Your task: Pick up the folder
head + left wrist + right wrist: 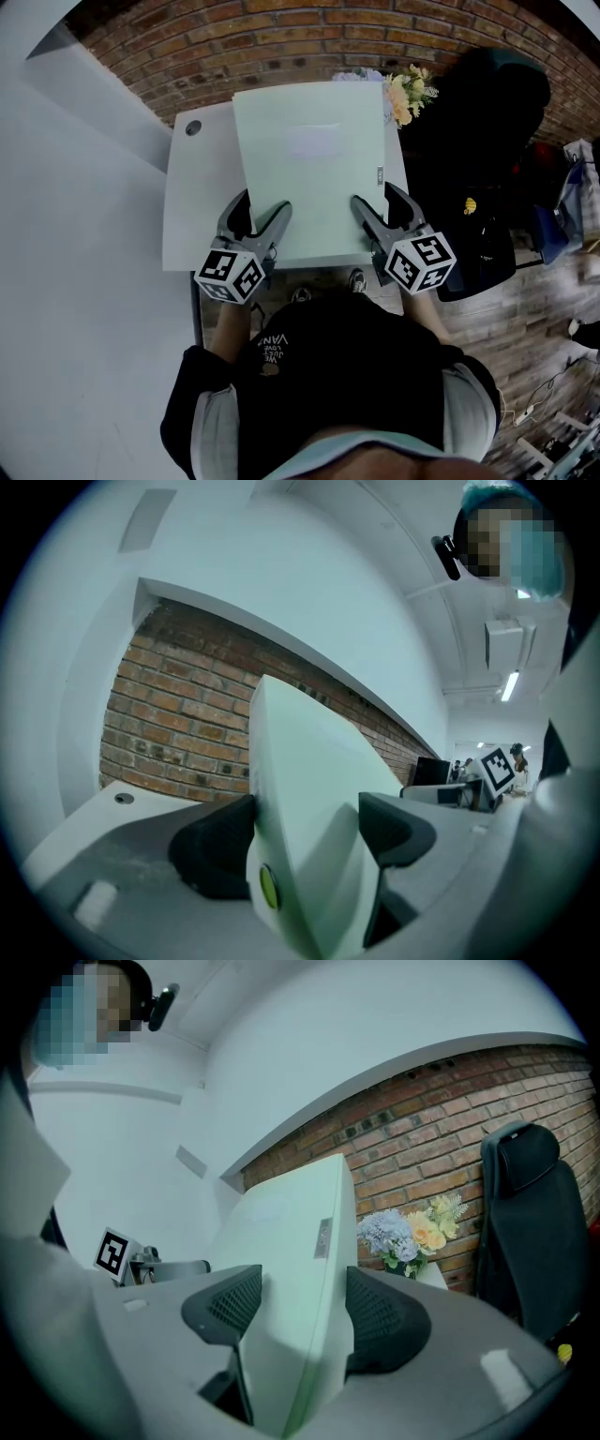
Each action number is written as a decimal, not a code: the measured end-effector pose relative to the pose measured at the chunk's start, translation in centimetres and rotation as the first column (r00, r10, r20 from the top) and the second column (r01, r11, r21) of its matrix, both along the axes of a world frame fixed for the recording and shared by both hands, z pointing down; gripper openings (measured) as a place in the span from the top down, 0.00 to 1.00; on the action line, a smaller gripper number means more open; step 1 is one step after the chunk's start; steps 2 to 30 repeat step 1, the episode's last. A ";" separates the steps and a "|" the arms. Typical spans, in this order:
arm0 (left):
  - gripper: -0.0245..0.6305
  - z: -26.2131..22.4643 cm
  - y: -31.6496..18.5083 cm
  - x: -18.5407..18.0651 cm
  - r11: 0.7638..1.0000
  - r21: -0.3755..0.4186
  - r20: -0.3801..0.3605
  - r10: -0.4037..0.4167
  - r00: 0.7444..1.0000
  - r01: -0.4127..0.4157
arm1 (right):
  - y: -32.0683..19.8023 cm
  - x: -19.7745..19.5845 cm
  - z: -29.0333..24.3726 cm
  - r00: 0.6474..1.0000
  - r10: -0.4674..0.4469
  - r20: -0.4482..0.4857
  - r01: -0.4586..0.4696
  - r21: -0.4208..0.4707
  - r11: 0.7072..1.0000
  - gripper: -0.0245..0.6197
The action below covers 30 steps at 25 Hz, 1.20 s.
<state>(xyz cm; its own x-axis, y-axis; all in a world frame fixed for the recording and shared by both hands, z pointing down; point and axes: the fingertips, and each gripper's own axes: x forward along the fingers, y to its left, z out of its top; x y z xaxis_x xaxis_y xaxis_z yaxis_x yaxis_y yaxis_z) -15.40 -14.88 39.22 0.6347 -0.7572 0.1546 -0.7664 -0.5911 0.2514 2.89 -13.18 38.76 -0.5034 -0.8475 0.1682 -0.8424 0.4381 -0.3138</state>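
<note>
A thick pale green folder (309, 169) is held over the white table (199, 197), its near edge towards me. My left gripper (264, 206) grips the near left corner and my right gripper (375, 197) the near right corner. In the left gripper view the folder (300, 761) fills the gap between the dark pads (211, 855), and the left gripper (305, 832) is shut on it. In the right gripper view the folder (291, 1232) stands on edge between the ribbed pads (384, 1321), with the right gripper (300, 1302) shut on it across its thickness.
A bunch of artificial flowers (408, 92) stands at the table's back right corner. A black chair (487, 122) is to the right of the table. A brick wall (281, 37) runs behind. A round cable hole (193, 127) sits at the table's back left.
</note>
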 end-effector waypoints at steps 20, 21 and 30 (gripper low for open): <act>0.41 0.0 -0.1 0.0 1.000 0.001 0.000 0.000 1.000 0.000 | 0.0 0.0 0.0 1.000 0.000 0.000 0.000 0.001 1.000 0.54; 0.41 0.0 -0.1 0.0 1.000 0.001 0.000 0.000 1.000 0.000 | 0.0 0.0 0.0 1.000 0.000 0.000 0.000 0.001 1.000 0.54; 0.41 0.0 -0.1 0.0 1.000 0.001 0.000 0.000 1.000 0.000 | 0.0 0.0 0.0 1.000 0.000 0.000 0.000 0.001 1.000 0.54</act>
